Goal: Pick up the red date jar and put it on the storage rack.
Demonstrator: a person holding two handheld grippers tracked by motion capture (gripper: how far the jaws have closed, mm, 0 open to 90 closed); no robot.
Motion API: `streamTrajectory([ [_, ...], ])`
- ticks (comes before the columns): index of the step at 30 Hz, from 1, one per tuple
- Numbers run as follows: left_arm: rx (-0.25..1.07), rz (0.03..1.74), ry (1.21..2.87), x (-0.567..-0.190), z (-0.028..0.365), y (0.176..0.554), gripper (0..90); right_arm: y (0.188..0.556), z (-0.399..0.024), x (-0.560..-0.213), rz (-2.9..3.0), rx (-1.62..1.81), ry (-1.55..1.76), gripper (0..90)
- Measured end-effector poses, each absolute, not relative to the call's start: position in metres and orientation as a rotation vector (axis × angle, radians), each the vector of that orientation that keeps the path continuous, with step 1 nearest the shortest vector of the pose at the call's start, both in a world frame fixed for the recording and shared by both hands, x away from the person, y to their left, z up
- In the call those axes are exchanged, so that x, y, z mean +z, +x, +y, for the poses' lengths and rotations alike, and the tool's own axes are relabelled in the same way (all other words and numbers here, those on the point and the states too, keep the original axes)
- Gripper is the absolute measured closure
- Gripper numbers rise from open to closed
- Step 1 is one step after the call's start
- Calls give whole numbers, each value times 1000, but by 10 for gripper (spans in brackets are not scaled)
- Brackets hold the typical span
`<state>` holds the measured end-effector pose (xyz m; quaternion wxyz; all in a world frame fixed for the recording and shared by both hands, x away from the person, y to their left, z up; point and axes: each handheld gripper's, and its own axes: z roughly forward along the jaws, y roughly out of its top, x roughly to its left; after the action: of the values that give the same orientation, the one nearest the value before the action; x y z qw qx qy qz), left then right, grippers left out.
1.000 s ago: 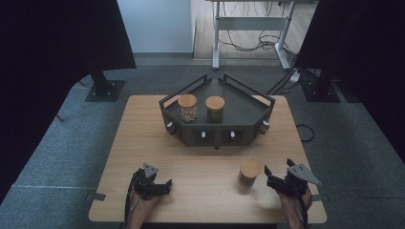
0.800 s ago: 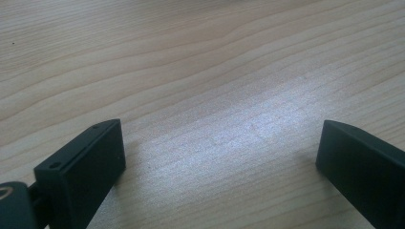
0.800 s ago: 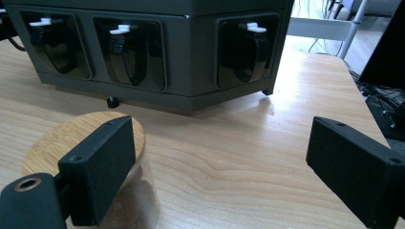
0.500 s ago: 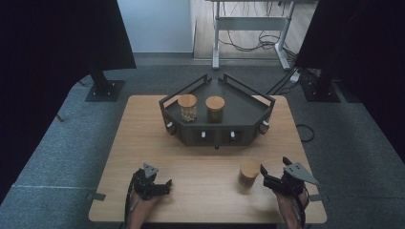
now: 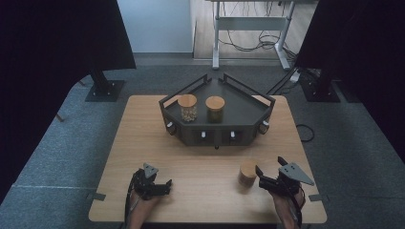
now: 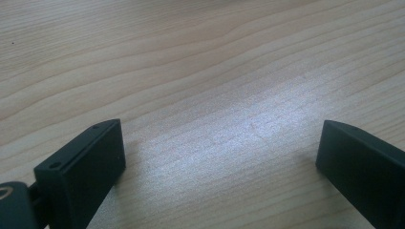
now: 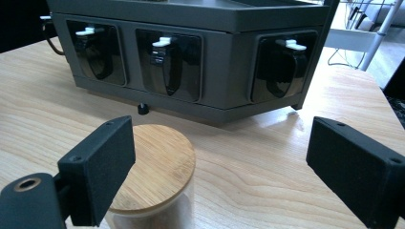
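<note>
While my right claw (image 5: 261,175) has crept leftward over the last second, the gap to the jar (image 5: 248,173) has shrunk to almost nothing, so I judge I am lining up for a grasp and not yet holding anything. Its jaws stand wide apart. In the right gripper view the jar (image 7: 155,174) sits low and toward the left jaw, its round wooden lid partly behind that jaw, with the right jaw well off to the other side; I would need to swing a little further left to centre it.

Beyond the jar stands the dark tray (image 5: 248,112), which already carries 2 similar jars (image 5: 187,107) side by side, so this third 1 probably belongs there too. The tray's front face (image 7: 191,52) fills the far side of my right claw's view, near but apart from the jar.

My left claw (image 5: 156,183) has not moved; it rests on the table (image 5: 143,138), jaws open, with bare wood (image 6: 215,95) between them.
</note>
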<state>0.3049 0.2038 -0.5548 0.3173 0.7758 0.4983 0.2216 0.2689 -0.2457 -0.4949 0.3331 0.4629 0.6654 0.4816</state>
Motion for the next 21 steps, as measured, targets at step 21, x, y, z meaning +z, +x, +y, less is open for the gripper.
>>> streamTrajectory([
  [21, 583, 1312, 2042, -555, 204, 305, 24, 268, -226, -495, 1783, 1289, 1162, 83],
])
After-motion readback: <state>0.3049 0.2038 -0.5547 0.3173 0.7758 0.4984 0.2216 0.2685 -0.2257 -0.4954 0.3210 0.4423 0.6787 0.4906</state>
